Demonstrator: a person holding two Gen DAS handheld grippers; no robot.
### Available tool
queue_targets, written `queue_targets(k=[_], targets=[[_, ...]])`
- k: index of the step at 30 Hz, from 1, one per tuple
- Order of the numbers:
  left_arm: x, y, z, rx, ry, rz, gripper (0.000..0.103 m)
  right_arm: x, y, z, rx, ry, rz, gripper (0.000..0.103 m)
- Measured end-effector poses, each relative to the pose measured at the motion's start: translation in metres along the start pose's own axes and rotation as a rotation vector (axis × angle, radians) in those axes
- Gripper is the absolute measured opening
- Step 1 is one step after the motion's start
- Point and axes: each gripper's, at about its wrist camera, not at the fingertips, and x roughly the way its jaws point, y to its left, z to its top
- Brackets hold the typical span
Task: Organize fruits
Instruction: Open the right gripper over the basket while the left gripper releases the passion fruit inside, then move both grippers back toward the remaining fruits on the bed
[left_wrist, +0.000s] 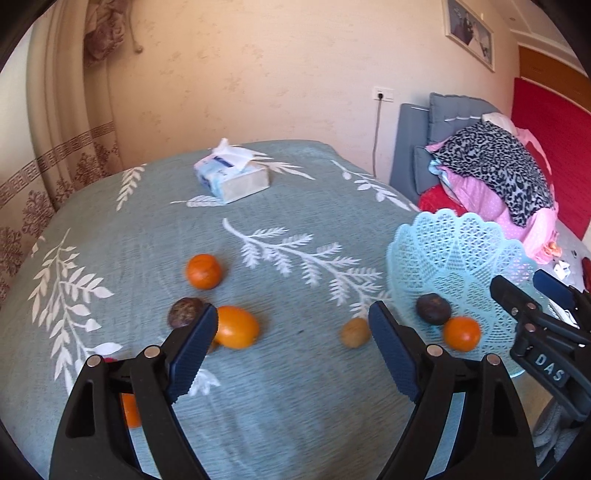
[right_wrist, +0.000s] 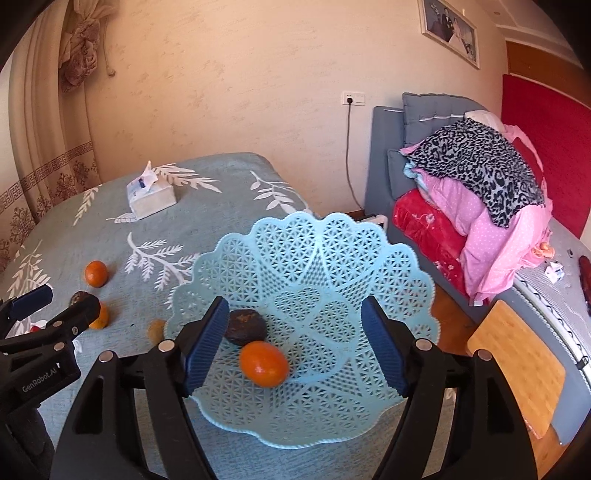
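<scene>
A light blue lattice fruit basket (right_wrist: 332, 258) (left_wrist: 454, 258) stands on the green cloth at the table's right side. It holds an orange (right_wrist: 263, 363) (left_wrist: 461, 333) and a dark fruit (right_wrist: 245, 326) (left_wrist: 433, 308). On the cloth to the left lie two oranges (left_wrist: 204, 271) (left_wrist: 236, 327), a dark fruit (left_wrist: 184, 312) and a small brown fruit (left_wrist: 354, 332). Another orange (left_wrist: 130, 410) shows partly behind my left finger. My left gripper (left_wrist: 291, 354) is open and empty above the cloth. My right gripper (right_wrist: 295, 343) is open and empty over the basket.
A tissue box (left_wrist: 232, 177) sits at the far side of the table. A bed with piled blankets (right_wrist: 480, 192) and a wooden board (right_wrist: 517, 362) are to the right. Wall and curtain (left_wrist: 66, 147) stand behind.
</scene>
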Motion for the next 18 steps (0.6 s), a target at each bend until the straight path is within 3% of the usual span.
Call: queue_targets(k=[5,18], targets=[[-0.006,0.024,-0.009,-0.024,-0.001,0.040,0.083,0.002,0.011,-0.002,0.024,0.030,0.120,0.079],[-0.024,0.098,-0.043,-0.102,0.029,0.149,0.083,0.002,0.081,-0.016,-0.106,0.071,0.287,0.079]])
